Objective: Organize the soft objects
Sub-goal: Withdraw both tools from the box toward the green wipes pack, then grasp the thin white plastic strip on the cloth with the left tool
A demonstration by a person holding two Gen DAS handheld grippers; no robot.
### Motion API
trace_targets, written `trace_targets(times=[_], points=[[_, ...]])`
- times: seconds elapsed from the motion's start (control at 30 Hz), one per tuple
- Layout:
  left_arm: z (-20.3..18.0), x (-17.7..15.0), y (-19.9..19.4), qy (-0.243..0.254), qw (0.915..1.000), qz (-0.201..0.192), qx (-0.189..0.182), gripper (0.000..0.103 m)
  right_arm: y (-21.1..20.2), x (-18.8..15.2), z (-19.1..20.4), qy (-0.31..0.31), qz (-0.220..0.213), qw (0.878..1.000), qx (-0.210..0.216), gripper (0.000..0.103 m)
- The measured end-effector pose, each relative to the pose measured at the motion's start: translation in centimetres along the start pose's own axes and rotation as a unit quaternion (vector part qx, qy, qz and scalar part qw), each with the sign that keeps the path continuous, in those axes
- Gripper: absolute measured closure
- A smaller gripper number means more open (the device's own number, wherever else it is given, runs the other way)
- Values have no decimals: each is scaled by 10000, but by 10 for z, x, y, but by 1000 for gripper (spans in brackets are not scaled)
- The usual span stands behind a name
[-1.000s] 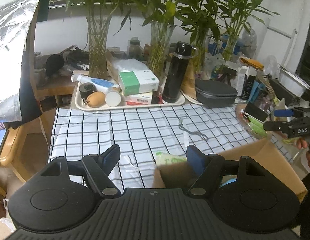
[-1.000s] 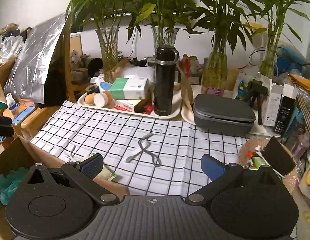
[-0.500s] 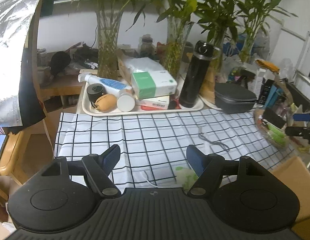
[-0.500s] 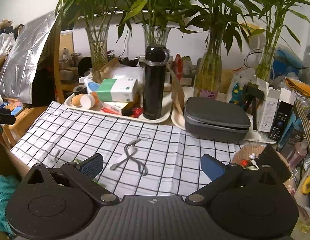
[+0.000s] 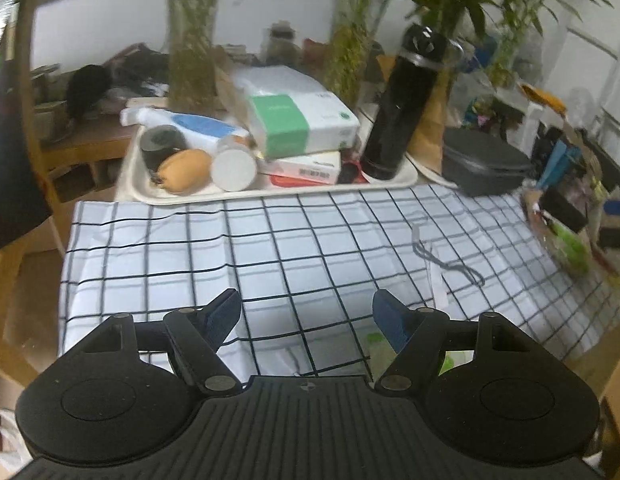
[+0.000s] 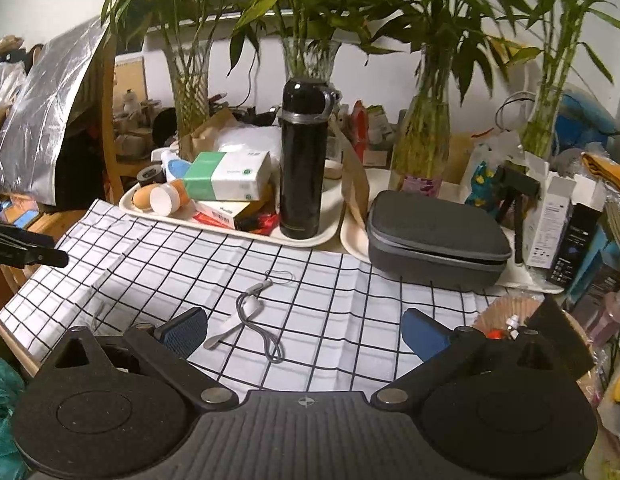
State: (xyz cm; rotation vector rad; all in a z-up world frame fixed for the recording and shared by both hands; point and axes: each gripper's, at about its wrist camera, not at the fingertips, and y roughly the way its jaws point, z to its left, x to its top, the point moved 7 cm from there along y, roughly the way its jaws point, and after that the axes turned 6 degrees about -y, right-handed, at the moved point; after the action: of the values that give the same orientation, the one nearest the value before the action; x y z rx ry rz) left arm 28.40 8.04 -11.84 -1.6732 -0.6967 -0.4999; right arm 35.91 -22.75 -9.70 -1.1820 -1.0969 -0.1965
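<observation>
My left gripper (image 5: pixel 305 316) hangs open over the black-and-white checked cloth (image 5: pixel 269 248), with nothing between its fingers. A green-and-white soft packet (image 5: pixel 372 346) lies on the cloth, partly hidden under its right finger. A grey cord with a white strip (image 5: pixel 442 264) lies further right. In the right wrist view my right gripper (image 6: pixel 305 334) is open and empty, just short of that grey cord (image 6: pixel 249 312). A teal cloth (image 6: pixel 1 400) shows at the bottom left edge. The left gripper's tip (image 6: pixel 25 250) pokes in from the left.
A cream tray (image 6: pixel 229 232) at the back holds a tissue pack, tubes and a tall black flask (image 6: pixel 301 160). A grey zip case (image 6: pixel 434 232) sits to its right, with a basket (image 6: pixel 506 316) of small items nearer. Plant vases line the wall. A cardboard corner (image 5: pixel 614 380) shows lower right.
The left gripper has moved left and down over the cloth, so the cardboard box slid out to the right edge. The right gripper has crept forward toward the grey cord. Both stayed open.
</observation>
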Motion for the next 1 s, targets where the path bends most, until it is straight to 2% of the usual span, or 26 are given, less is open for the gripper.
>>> trace_targets(times=[0.1,0.23,0.33,0.47,0.57,0.6,0.67,0.73,0.9,0.97,1.0], points=[[-3,-4,12,144,9997,160,-101,31,11,1,-2,-47,127,9999,-75,0],[3,-12,23,-29,9991,416,-90,31,27,1,-7,12,252,9995,-183,0],[2,-15,25,179,9982,539,-187,32,40,1,-9,33,389,9991,-178,0],[0,-20,29,317,9944,757,-668,32,50,0,-8,31,292,9995,-133,0],[-7,-27,33,843,9862,884,-1118,38,59,1,-4,-67,492,9988,-5,0],[-8,-30,35,1038,9830,902,-1212,42,61,2,-3,-146,524,9985,-21,0],[-8,-34,38,1242,9768,979,-1445,44,63,4,1,-384,515,9979,-122,0],[-5,-38,41,1367,9729,1013,-1568,48,64,5,4,-521,510,9972,-139,0],[-5,-45,44,1771,9593,1051,-1933,49,67,8,5,-498,544,9972,-152,0],[-6,-49,46,1898,9545,1112,-2013,53,69,9,2,-400,576,9973,-192,0],[-6,-51,48,1962,9516,1163,-2062,59,70,9,1,-345,586,9975,-198,0]])
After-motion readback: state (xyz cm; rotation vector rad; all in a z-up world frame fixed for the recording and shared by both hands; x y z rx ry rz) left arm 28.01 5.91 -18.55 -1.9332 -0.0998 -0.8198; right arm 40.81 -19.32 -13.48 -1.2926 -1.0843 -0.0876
